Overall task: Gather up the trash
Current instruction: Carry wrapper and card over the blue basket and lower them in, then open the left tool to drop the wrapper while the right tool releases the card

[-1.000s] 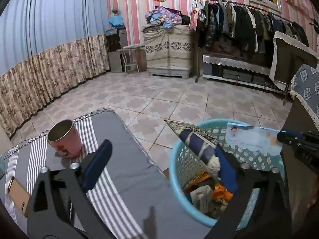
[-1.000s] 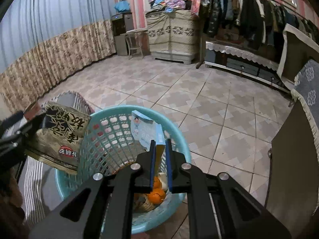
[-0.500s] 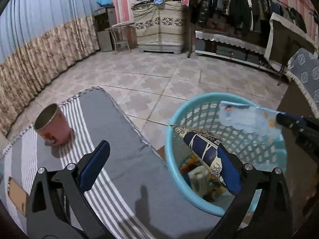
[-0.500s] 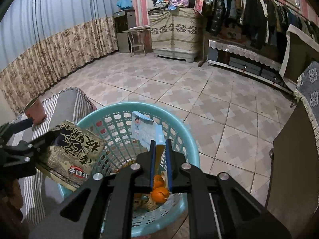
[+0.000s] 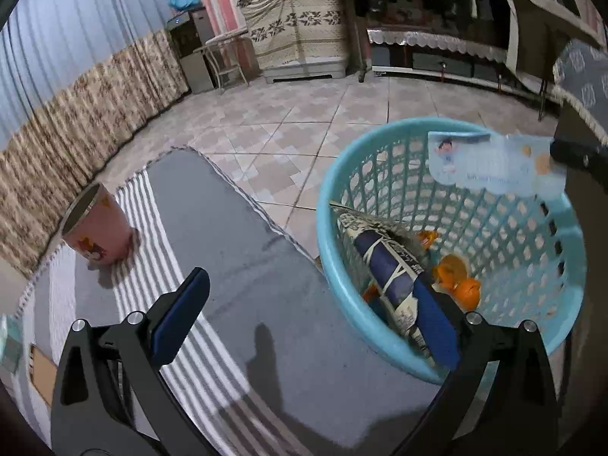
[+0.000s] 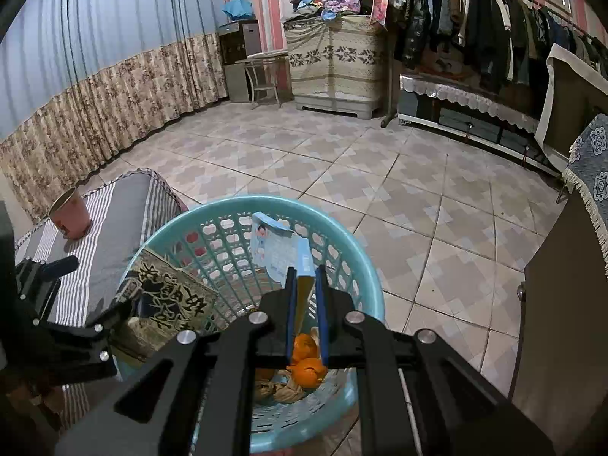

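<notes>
**Two grippers over a trash basket, one wide apart, one clamped on a packet**

At the bottom of the left wrist view, the left gripper (image 5: 304, 319) shows its two blue-padded fingers set wide apart. The left finger (image 5: 182, 319) hangs over a grey striped cloth (image 5: 212, 250). The right finger sits inside the rim of a turquoise plastic basket (image 5: 342, 266), with a dark snack bag (image 5: 383, 266) lying against its pad. From this view it is not clear whether the pad presses the bag or merely touches it; nothing is squeezed between the two fingers.

At the bottom centre of the right wrist view, the right gripper (image 6: 306, 285) has its jaws close together, clamped on a flat light-blue packet (image 6: 277, 250) printed with a cartoon child. The packet stands up above the basket's opening. In the left wrist view the same packet (image 5: 494, 163) appears at right, held over the basket's far rim.

Inside the basket (image 6: 361, 277), orange peels (image 6: 307, 361) lie at the bottom. The snack bag (image 6: 171, 304), with its large printed characters, leans on the inner wall at lower left.

Farther left, a pink cup (image 5: 98, 231) stands upright on the striped cloth, well apart from the basket.

Beyond lies a patterned tile floor (image 6: 342, 174). In the upper part of the frame, floral curtains (image 6: 114, 106) line the left wall, a covered cabinet (image 6: 334, 64) stands at centre, and a clothes rack (image 6: 475, 30) fills the upper right.
</notes>
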Demonstrator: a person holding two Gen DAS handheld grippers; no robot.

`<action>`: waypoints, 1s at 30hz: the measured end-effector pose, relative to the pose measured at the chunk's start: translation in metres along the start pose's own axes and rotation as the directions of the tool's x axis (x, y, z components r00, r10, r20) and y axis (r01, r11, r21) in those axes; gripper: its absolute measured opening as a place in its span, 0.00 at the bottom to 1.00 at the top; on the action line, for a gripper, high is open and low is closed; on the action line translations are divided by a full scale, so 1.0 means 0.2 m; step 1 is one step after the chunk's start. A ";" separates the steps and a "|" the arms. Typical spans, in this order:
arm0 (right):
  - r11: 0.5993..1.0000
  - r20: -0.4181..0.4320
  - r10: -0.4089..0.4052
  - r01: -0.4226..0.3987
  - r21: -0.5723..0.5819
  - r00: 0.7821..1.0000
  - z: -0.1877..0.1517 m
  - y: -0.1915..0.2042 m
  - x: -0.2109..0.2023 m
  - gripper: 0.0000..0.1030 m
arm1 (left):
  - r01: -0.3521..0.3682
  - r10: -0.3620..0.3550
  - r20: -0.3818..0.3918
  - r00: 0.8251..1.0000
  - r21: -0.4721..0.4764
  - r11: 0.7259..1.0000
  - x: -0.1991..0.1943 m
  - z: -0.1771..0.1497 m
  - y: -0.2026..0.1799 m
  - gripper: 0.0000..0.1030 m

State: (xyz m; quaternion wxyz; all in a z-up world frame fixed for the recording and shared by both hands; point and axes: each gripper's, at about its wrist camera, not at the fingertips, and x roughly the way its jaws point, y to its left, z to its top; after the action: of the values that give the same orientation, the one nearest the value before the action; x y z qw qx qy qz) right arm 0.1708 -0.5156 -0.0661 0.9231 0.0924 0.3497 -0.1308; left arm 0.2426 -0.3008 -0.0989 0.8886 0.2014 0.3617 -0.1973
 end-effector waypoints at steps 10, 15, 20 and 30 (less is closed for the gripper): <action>1.000 -0.012 0.005 -0.005 -0.005 1.000 -0.02 0.03 0.01 0.10 | 0.075 -0.075 -0.004 0.997 -0.063 0.995 -0.10 -0.09 0.18 0.95; 1.000 -0.002 0.031 -0.031 -0.004 1.000 -0.02 0.06 -0.02 0.10 | 0.059 -0.058 0.009 0.998 -0.093 0.994 -0.10 -0.05 0.19 0.95; 0.994 0.015 0.102 -0.102 0.027 0.995 -0.02 0.06 -0.08 0.10 | 0.034 -0.032 0.052 0.998 -0.039 0.999 -0.10 0.02 0.09 0.95; 0.997 -0.020 0.076 -0.076 -0.019 0.997 -0.04 0.10 -0.05 0.11 | 0.087 -0.087 0.057 0.995 0.013 0.996 -0.07 0.11 -0.08 0.95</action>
State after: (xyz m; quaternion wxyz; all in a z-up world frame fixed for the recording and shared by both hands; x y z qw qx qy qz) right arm 0.1645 -0.4924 -0.0641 0.9248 0.0978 0.3560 -0.0914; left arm 0.2384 -0.3219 -0.0775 0.8882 0.1845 0.3432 -0.2436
